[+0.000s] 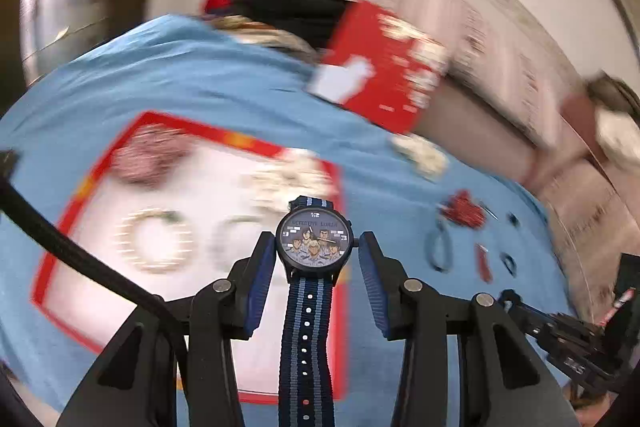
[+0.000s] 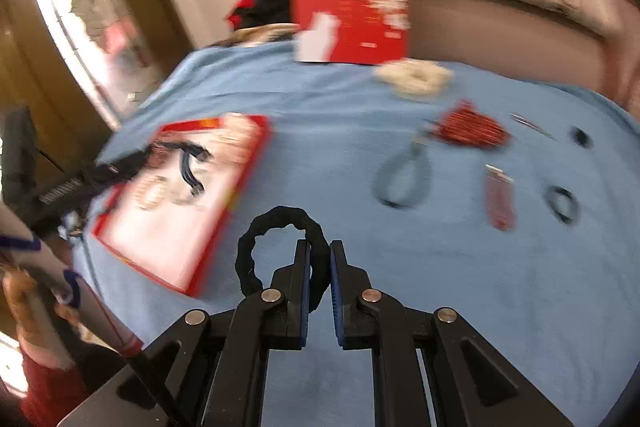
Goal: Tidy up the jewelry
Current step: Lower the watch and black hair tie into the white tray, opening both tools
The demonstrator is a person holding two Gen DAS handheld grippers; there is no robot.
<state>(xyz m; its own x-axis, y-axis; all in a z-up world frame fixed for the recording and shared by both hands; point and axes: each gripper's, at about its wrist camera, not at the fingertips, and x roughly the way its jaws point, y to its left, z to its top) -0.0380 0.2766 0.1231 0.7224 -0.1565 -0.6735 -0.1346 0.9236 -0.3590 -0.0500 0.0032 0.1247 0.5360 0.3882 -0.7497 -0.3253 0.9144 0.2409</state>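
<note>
Between our left gripper's (image 1: 316,255) pads: we pinch the watch (image 1: 314,242) by its case, strap hanging toward us.
Right gripper (image 2: 320,267): our jaws nip the black hair tie (image 2: 256,247), its loop standing left of them.
Ahead of both: red-rimmed tray (image 2: 248,171) on the blue cloth (image 2: 440,287).

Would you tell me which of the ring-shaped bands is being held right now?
The black fabric loop, pinched in the right tongs; the other loops lie on the blue cloth.

The blue cloth (image 2: 320,155) lies bare in a wide strip between the red tray (image 2: 240,183) and the small scattered pieces. The upright red box (image 2: 352,11) blocks the far edge.
</note>
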